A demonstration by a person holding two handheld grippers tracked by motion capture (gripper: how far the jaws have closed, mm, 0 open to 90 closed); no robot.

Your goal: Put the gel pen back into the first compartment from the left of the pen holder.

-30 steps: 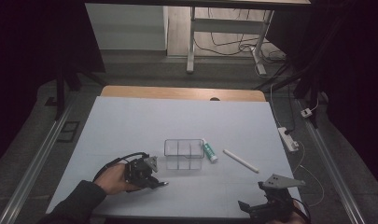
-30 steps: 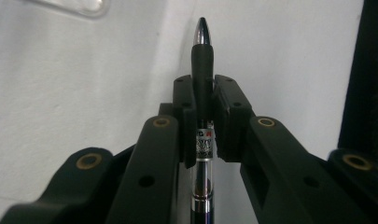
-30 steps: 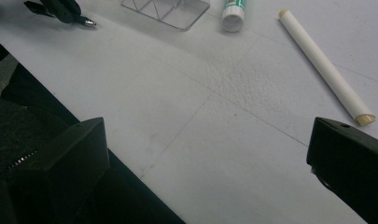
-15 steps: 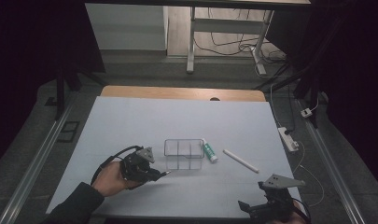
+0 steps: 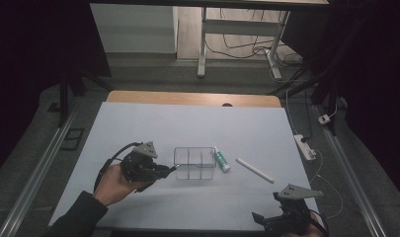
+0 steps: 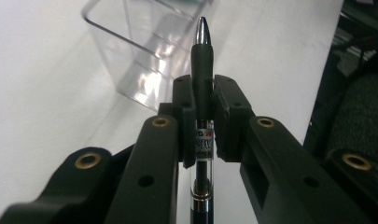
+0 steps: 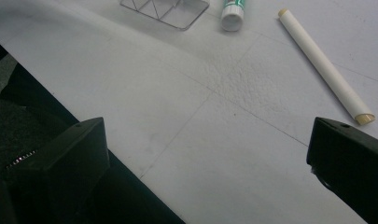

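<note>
Centrally on the white table [image 5: 187,123] stood a clear plastic organizer tray [image 5: 195,163], divided into compartments, and everything else is placed against it. Just left of the tray, the left gripper [image 5: 164,170] was held in the person's left hand [image 5: 113,181], its jaws clamped together on a black pen [image 6: 203,70]. In the left gripper view the pen ran straight up between the two jaws, its silver tip poking out beyond them and pointing toward the tray's near corner; in the high view the tip sat right at the tray's left wall, though whether it touched could not be told. Against the tray's right side lay a small green-and-white tube [image 5: 220,160], its white cap toward the person. Farther right of the tray, apart from the tube, a white stick [image 5: 255,170] with tan ends lay at a slant. Well to the right of the tray and nearer the person, at the table's front edge, the right gripper [image 5: 274,219] hovered with its jaws spread wide apart, nothing between them.
</note>
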